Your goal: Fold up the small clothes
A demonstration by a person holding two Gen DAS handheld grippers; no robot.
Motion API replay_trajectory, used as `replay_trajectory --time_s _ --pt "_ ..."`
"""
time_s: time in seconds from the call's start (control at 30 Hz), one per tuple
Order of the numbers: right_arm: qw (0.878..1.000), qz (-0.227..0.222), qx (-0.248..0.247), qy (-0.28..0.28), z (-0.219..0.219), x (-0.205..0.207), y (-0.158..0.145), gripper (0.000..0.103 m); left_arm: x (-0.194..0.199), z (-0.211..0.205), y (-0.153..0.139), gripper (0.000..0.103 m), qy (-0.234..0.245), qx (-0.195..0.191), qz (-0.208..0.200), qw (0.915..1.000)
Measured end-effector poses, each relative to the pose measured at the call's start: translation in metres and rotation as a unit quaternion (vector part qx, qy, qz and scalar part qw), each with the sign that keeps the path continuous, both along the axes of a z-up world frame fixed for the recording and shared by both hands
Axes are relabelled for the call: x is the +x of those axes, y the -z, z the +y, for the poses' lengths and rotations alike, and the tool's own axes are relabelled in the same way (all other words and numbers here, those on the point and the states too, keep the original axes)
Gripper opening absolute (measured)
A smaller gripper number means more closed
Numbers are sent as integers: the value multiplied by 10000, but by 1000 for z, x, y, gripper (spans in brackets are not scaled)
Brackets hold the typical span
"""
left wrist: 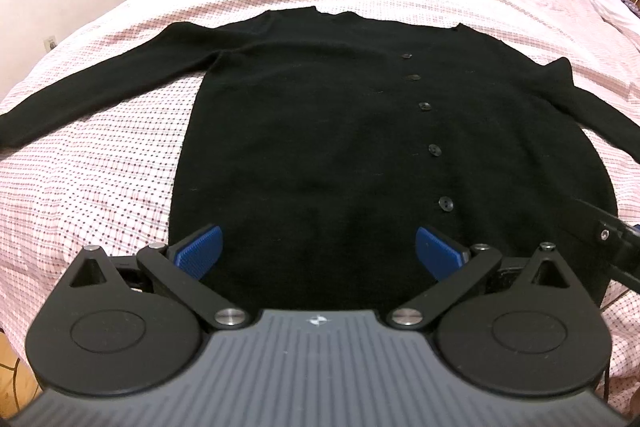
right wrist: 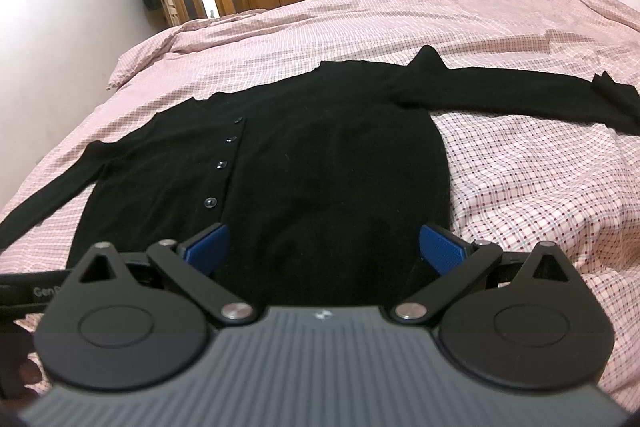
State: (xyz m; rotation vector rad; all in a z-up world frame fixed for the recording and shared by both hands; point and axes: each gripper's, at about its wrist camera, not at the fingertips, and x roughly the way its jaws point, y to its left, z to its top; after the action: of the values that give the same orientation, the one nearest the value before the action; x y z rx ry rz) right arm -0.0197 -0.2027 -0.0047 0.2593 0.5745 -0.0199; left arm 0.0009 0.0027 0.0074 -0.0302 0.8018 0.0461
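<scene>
Black cardigan (left wrist: 320, 131) lies flat, buttoned, sleeves out, on the checked bedspread (left wrist: 100, 187). Left gripper (left wrist: 319, 250) and right gripper (right wrist: 325, 251) hover at its hem, both spread, empty. We'd pinch each sleeve near the cardigan's shoulder and fold inward without dragging.

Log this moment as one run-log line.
stage: pre-fold | black knit buttoned cardigan: flat on pink checked bedcover, sleeves spread | left claw: open, at hem | right claw: open, at hem
</scene>
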Motion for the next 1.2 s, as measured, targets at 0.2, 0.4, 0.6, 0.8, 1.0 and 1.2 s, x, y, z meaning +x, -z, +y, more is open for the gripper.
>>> replay_trajectory --time_s 0.2,0.4,0.6,0.8,1.0,1.2 --pt "10000 1 1 -11 0 1 0 103 2 2 0 103 -8 13 2 10000" --pt "10000 9 11 -6 0 1 -1 103 0 2 -1 103 -57 34 -27 10000" --pt "10000 -3 15 -18 0 1 0 103 -2 0 -1 103 -70 72 -42 9999" --pt "10000 18 41 2 0 1 1 103 -3 -1 -1 103 -79 85 -39 9999" --pt "10000 14 63 -35 0 1 1 103 -2 0 -1 103 -82 102 -25 9999" --pt "9998 -24 127 -120 -1 4 2 103 3 5 -2 103 -76 109 -18 9999"
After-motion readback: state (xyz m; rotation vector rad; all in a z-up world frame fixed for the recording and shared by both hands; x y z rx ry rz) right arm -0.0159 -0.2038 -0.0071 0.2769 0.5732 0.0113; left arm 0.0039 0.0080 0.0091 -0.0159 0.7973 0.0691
